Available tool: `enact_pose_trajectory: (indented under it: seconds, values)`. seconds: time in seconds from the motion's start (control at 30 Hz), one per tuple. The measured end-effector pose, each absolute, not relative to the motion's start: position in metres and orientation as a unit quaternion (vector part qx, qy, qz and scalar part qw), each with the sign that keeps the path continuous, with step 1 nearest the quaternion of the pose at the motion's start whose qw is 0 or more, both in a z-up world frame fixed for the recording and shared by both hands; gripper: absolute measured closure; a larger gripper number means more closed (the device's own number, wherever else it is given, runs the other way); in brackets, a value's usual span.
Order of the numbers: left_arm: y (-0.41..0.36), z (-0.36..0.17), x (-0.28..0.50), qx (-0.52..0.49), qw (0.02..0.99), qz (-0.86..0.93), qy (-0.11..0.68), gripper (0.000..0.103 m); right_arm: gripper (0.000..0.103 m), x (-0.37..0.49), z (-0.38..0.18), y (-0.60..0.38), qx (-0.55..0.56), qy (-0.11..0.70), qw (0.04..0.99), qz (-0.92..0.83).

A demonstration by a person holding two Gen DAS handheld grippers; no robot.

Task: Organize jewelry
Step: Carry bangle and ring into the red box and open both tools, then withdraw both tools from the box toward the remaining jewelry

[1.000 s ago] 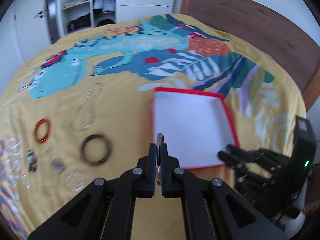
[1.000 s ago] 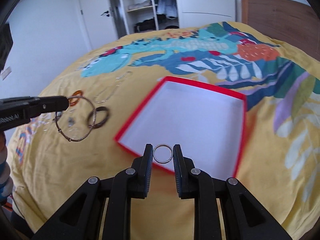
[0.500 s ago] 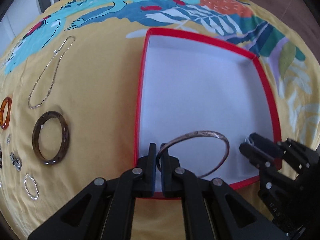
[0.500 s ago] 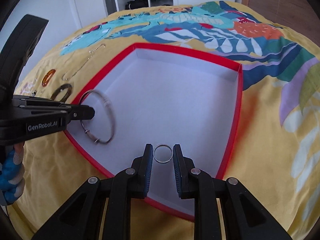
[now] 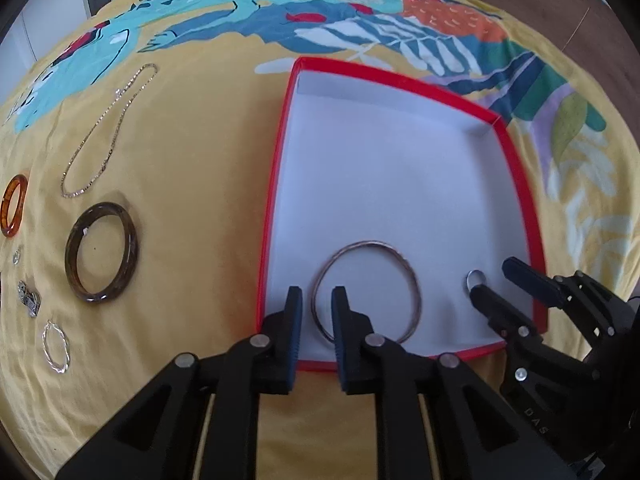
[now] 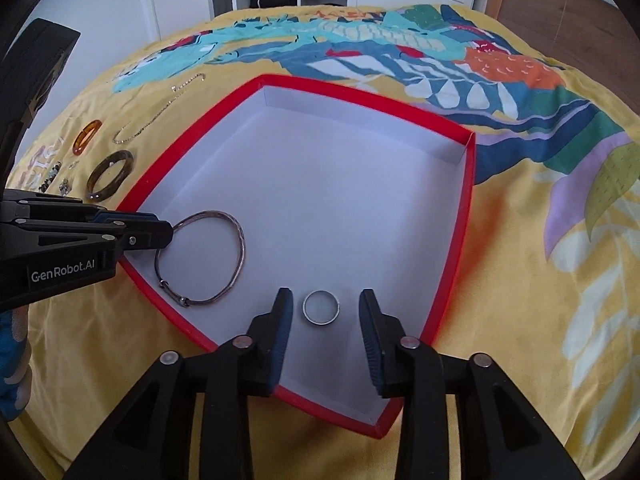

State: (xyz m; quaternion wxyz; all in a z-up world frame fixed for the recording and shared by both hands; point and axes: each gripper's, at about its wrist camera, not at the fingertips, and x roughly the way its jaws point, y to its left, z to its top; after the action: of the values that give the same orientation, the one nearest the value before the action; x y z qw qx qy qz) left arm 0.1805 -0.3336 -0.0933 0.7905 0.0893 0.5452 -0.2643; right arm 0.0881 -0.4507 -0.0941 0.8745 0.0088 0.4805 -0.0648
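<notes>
Left wrist view: left hand-held gripper [image 5: 316,304] sits over the near edge of the red box [image 5: 276,184] on the bed [image 5: 192,160], jaws opening, pads clear of the thin metal bangle [image 5: 366,290], whose rim passes between them and lies flat on the box floor. Right hand-held gripper [image 5: 494,280] at the box's right corner, small silver ring [image 5: 476,279] at its tip. Left of the box: brown bangle [image 5: 102,252], chain necklace [image 5: 108,132], orange ring [image 5: 14,205].

Right wrist view: right gripper jaws opening, ring lies loose between them, touching neither pad, on the box floor. Bangle rests beside left gripper's tips.
</notes>
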Motion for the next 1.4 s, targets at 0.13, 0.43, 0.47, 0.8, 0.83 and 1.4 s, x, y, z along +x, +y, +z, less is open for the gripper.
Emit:
enact_pose_trajectory:
  seconds: [0.13,0.43,0.47,0.8,0.83,1.4]
  values:
    - [-0.327,-0.074,0.172,0.079,0.804,-0.276,0.521,0.088,0.063,0.076,-0.079,-0.451,0.018,0.463,0.883,-0.073]
    - [-0.291,-0.036,0.132,0.098,0.818,-0.276,0.496,0.087,0.054,0.040,-0.035,-0.433,0.053,0.415,0.905,-0.080]
    - [-0.285,-0.034,0.127,0.099,0.820,-0.274,0.493,0.086,0.053,0.035,-0.031,-0.426,0.056,0.410,0.907,-0.076]
    - [-0.186,-0.005,0.074,0.098,0.855,-0.208,0.465,0.066,0.050,0.001,-0.004,-0.354,0.061,0.385,0.920,-0.027]
    - [-0.175,-0.003,0.068,0.095,0.858,-0.201,0.464,0.066,0.050,-0.002,-0.002,-0.345,0.061,0.383,0.922,-0.021]
    - [0.003,0.006,0.020,-0.004,0.888,-0.087,0.452,0.061,0.049,-0.025,0.023,-0.223,0.019,0.372,0.926,0.071]
